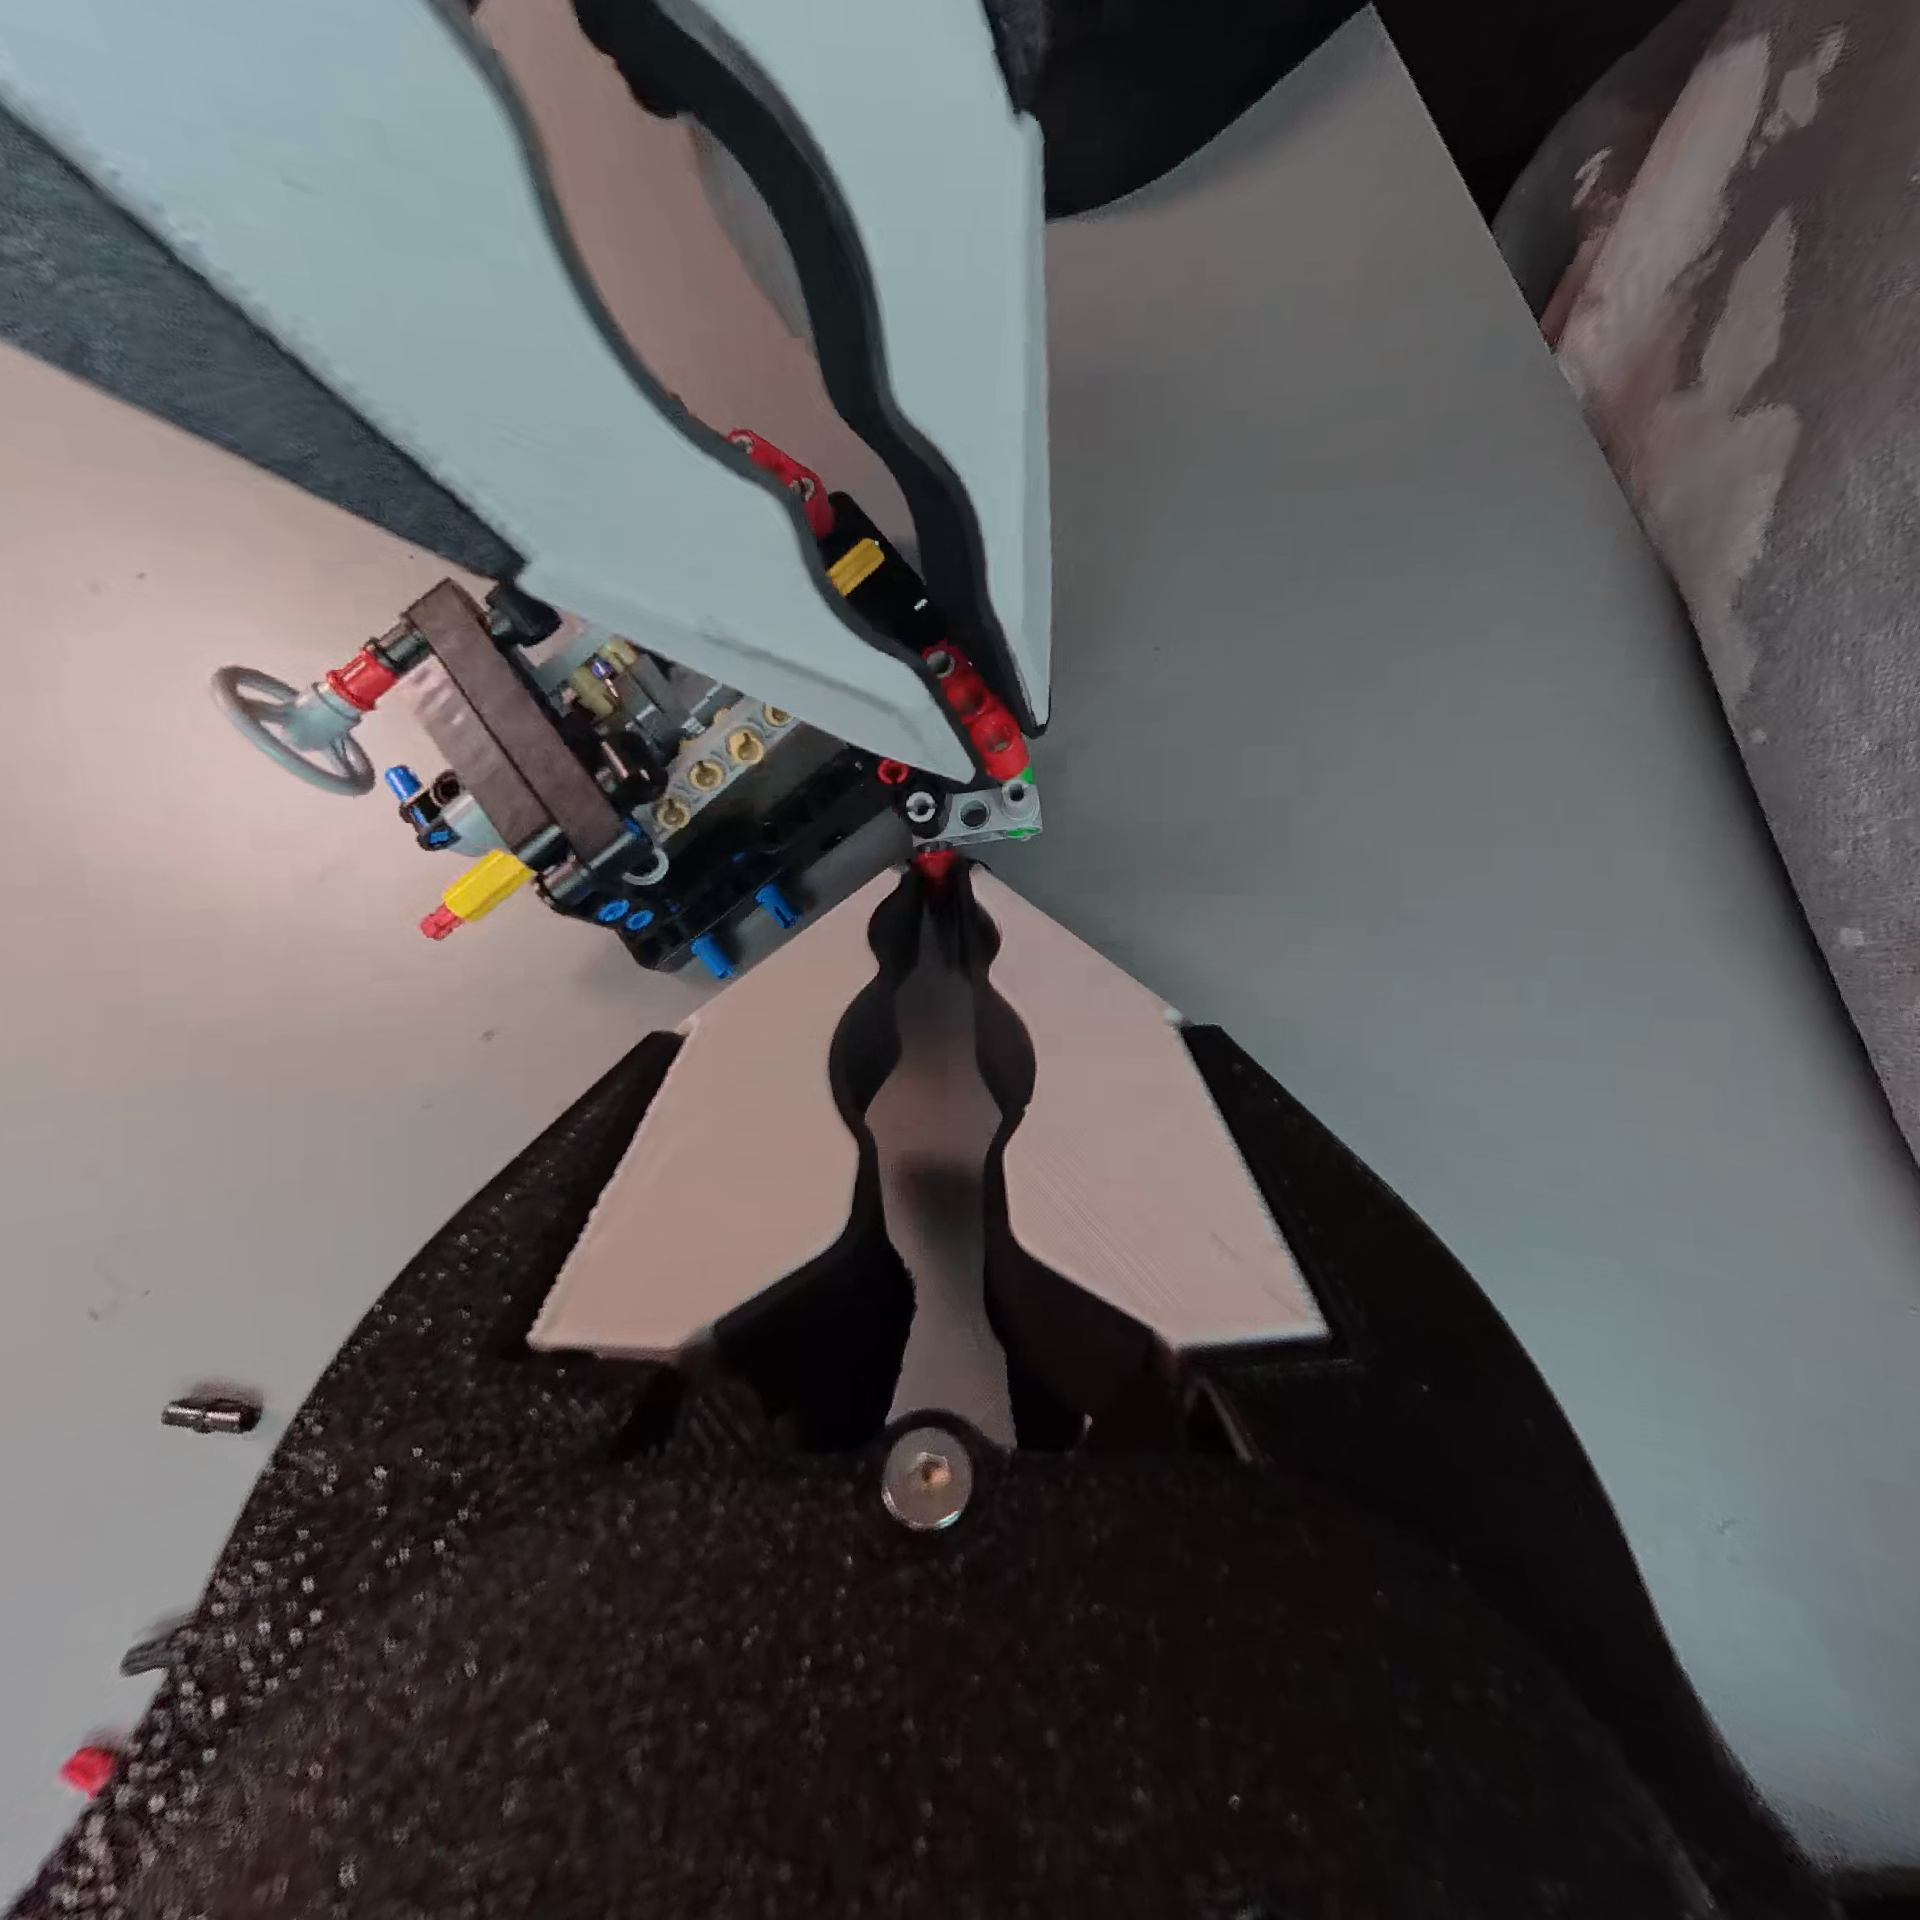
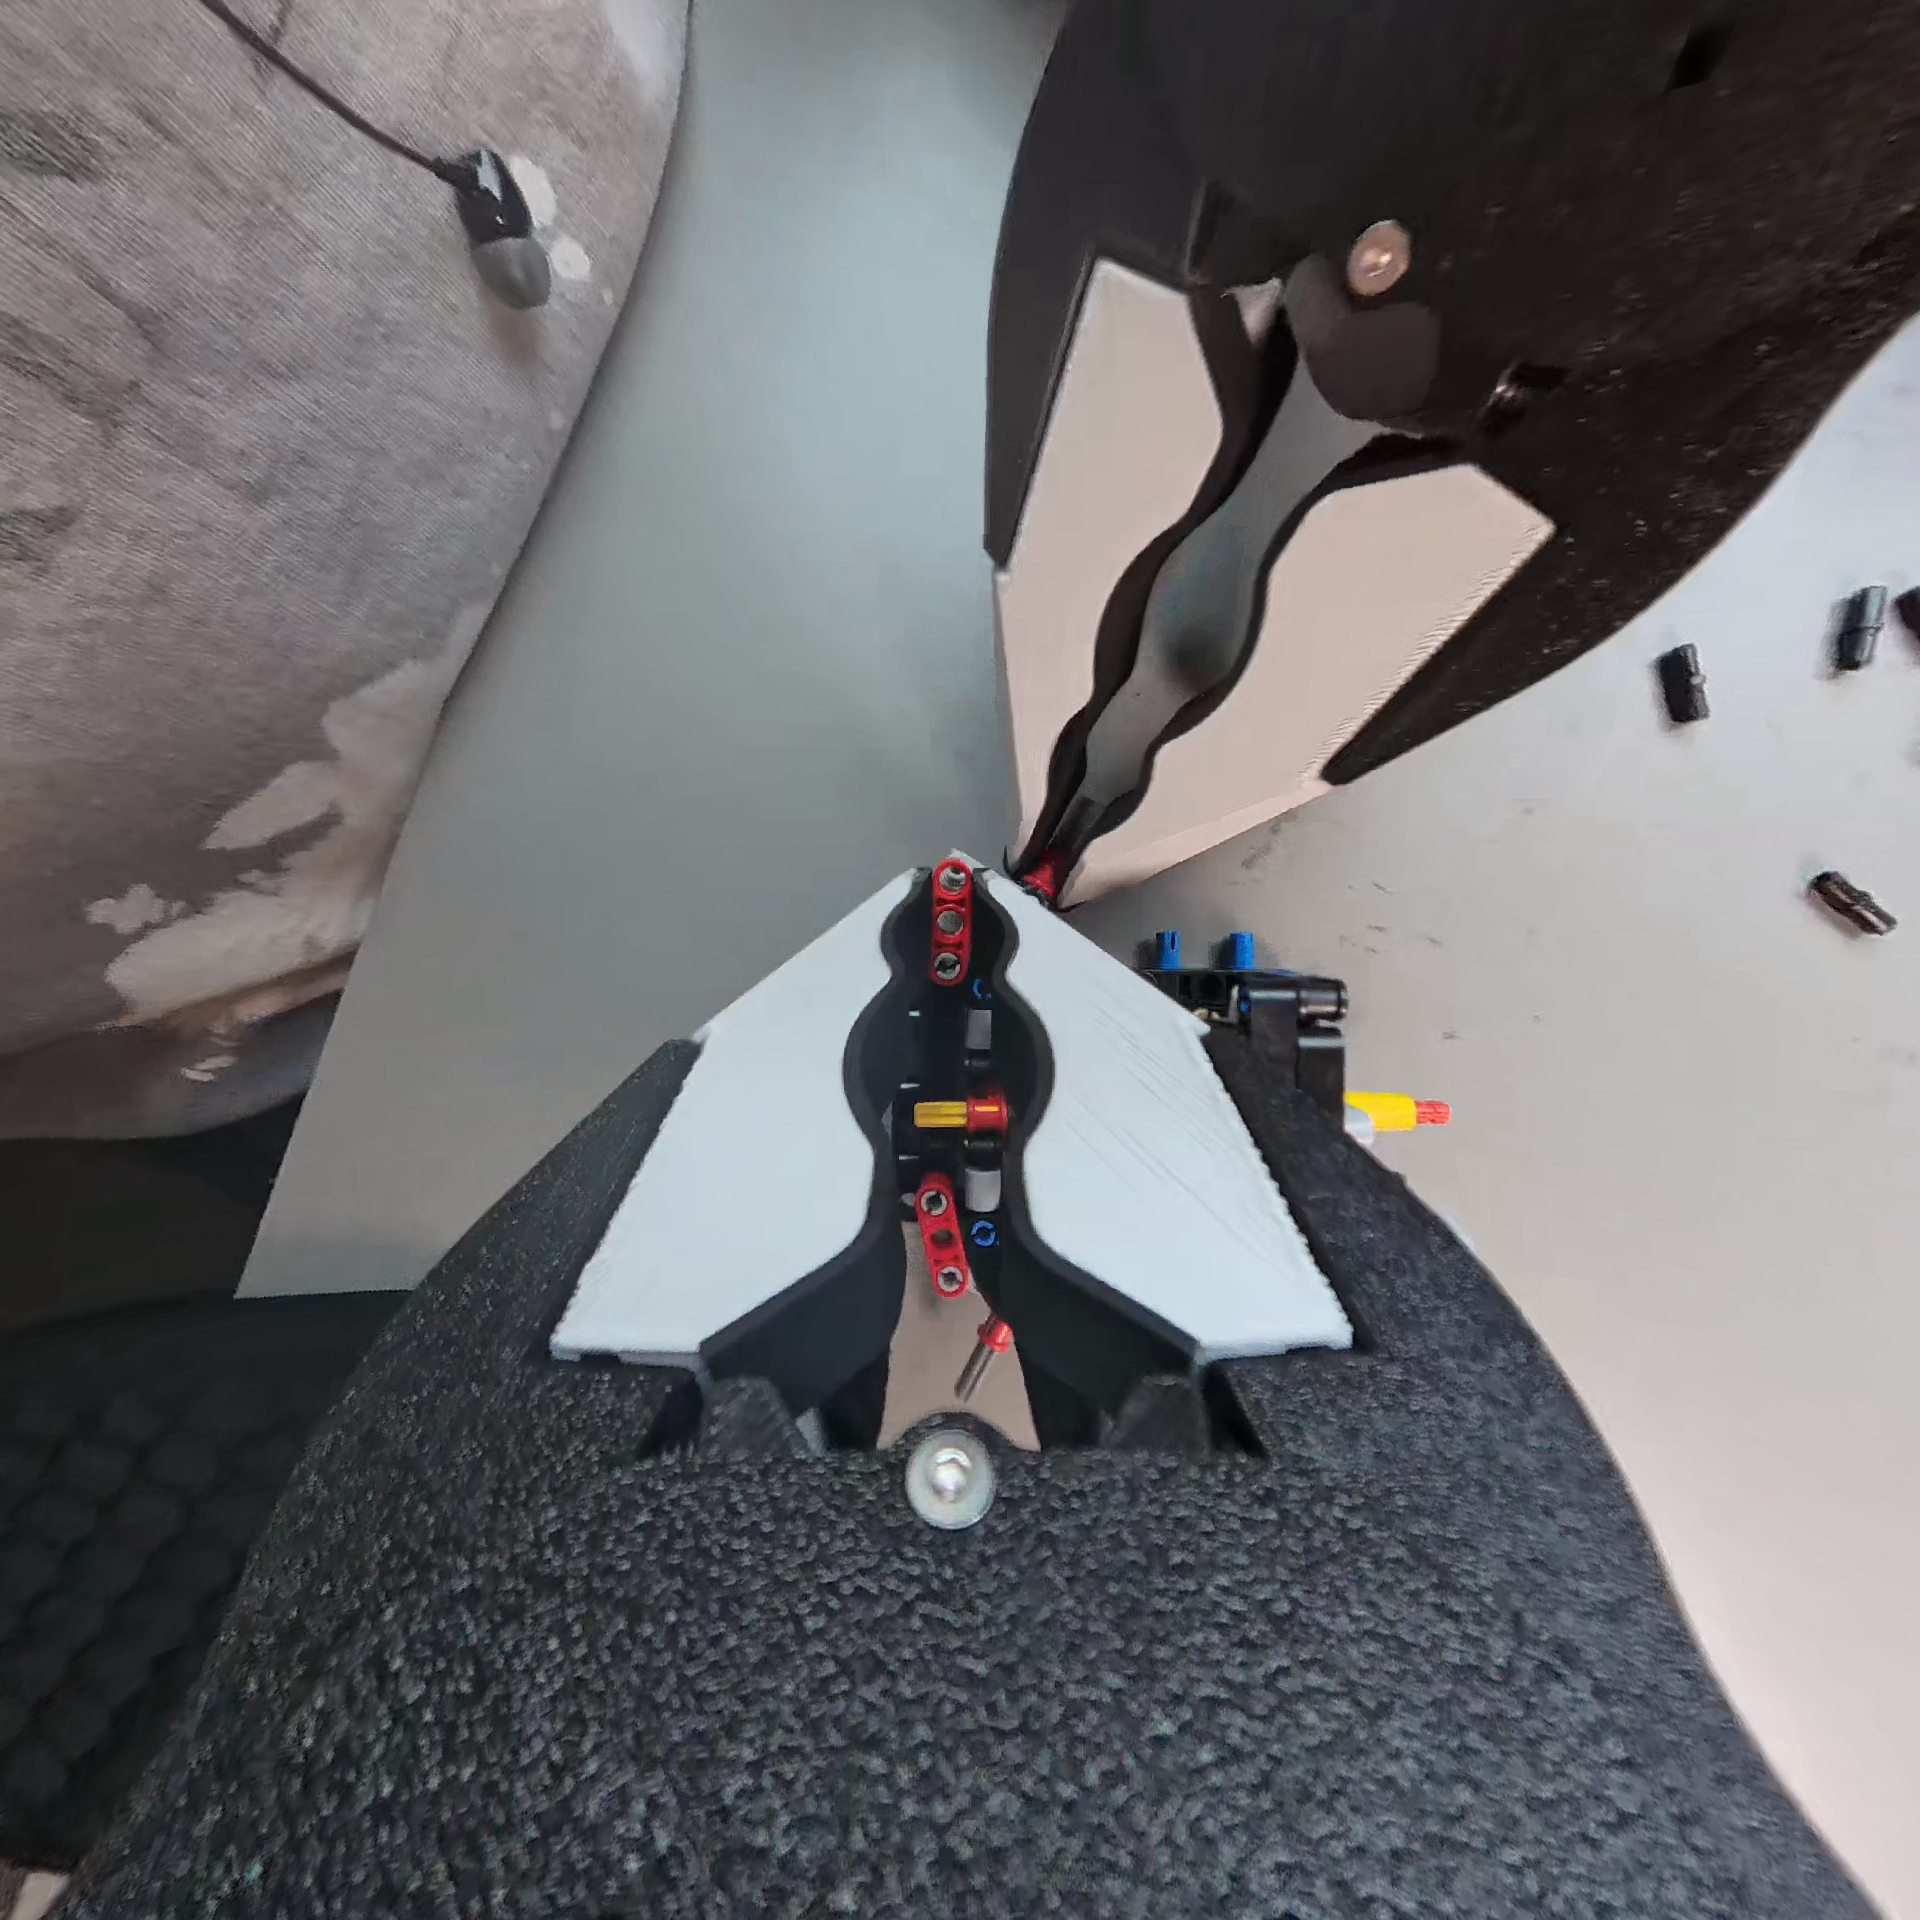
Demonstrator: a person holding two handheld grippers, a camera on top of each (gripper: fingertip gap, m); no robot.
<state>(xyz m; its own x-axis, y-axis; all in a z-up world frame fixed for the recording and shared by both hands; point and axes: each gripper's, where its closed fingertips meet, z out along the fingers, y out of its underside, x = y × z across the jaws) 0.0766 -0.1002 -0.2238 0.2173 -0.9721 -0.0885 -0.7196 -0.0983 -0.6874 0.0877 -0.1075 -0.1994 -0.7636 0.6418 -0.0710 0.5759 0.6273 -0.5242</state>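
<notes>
A building-brick model (image 1: 644,790) of black and grey beams, with a grey steering wheel (image 1: 293,727), a yellow-and-red axle (image 1: 478,894) and blue pins, sits at the white table (image 1: 260,1143). My right gripper (image 2: 954,883) is shut on the model, with a red beam (image 2: 949,925) showing between its fingertips. It enters the left wrist view from above (image 1: 1008,743). My left gripper (image 1: 935,878) is shut on a small red pin (image 1: 935,868) and its tips touch the model's grey corner piece (image 1: 987,810). In the right wrist view the left gripper (image 2: 1044,878) comes in from the upper right.
Loose black pins (image 2: 1683,681) (image 2: 1849,899) lie on the table to the right, and another (image 1: 213,1413) and a red piece (image 1: 88,1771) lie near my left gripper. A grey worn upholstered seat (image 2: 260,520) with a black cable and plug (image 2: 504,229) borders the table's edge. My left and right fingertips are right by each other.
</notes>
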